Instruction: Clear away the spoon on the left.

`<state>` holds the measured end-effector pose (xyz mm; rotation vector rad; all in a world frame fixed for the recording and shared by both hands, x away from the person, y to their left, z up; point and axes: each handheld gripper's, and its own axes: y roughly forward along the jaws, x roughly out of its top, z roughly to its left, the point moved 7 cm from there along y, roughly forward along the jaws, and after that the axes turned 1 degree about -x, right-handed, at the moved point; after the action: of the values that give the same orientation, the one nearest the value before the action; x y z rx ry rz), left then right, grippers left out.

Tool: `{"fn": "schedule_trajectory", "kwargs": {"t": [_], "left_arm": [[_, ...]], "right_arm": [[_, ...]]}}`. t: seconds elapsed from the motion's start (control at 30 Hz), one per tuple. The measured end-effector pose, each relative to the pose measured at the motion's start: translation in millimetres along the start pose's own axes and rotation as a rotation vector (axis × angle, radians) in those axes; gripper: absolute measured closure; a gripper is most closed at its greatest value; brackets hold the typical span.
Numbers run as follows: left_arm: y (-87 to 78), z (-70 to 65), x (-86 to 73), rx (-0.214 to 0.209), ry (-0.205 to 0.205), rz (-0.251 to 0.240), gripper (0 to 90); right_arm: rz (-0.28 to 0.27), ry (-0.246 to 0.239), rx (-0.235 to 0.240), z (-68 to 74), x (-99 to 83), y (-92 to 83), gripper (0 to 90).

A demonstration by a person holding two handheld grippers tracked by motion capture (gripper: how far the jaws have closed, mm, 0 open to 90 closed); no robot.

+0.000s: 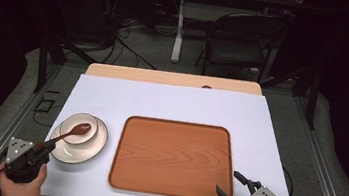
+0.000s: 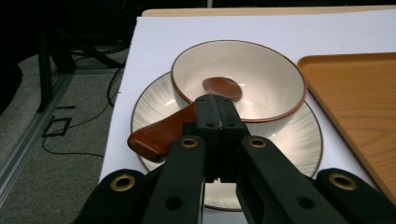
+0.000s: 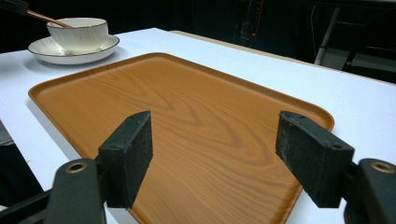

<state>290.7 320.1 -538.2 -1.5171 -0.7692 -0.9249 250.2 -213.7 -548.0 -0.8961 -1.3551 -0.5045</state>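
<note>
Nearest the high camera, I noted my two hands at the table's near edge, each holding a gripper. The left gripper (image 1: 41, 145) sat at the near left corner of the white sheet (image 1: 172, 102); in its own view the jaws were pressed together on the handle of a brown wooden spoon (image 2: 161, 133). The spoon's head lay inside a cream bowl (image 2: 271, 84), and its handle sloped out over the rim toward the gripper. The bowl stood on a cream plate (image 2: 289, 140), just left of a wooden tray (image 1: 172, 158) and not touching it. The right gripper (image 1: 236, 186) was at the tray's near right corner, jaws spread wide and holding nothing; its own view showed the pads (image 3: 128, 156) standing over the tray's surface. I could not tell whether they touched it. The tray itself carried nothing.
</note>
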Motion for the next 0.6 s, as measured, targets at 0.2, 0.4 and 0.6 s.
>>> {"fn": "schedule_trajectory", "kwargs": {"t": [0.2, 0.4, 0.6], "left_arm": [[7.2, 13.8, 3.7, 0.025, -0.015, -0.006, 90.0], [16.7, 24.5, 9.1, 0.046, -0.036, -0.013, 90.0], [25.8, 28.8, 13.2, 0.063, -0.043, -0.018, 90.0]], "right_arm": [[0.003, -0.004, 0.000, -0.2, -0.4, 0.5, 27.2], [0.004, -0.002, 0.000, -0.1, -0.7, 0.3, 27.2], [0.004, -0.003, 0.001, -0.2, -0.7, 0.2, 27.2]]}}
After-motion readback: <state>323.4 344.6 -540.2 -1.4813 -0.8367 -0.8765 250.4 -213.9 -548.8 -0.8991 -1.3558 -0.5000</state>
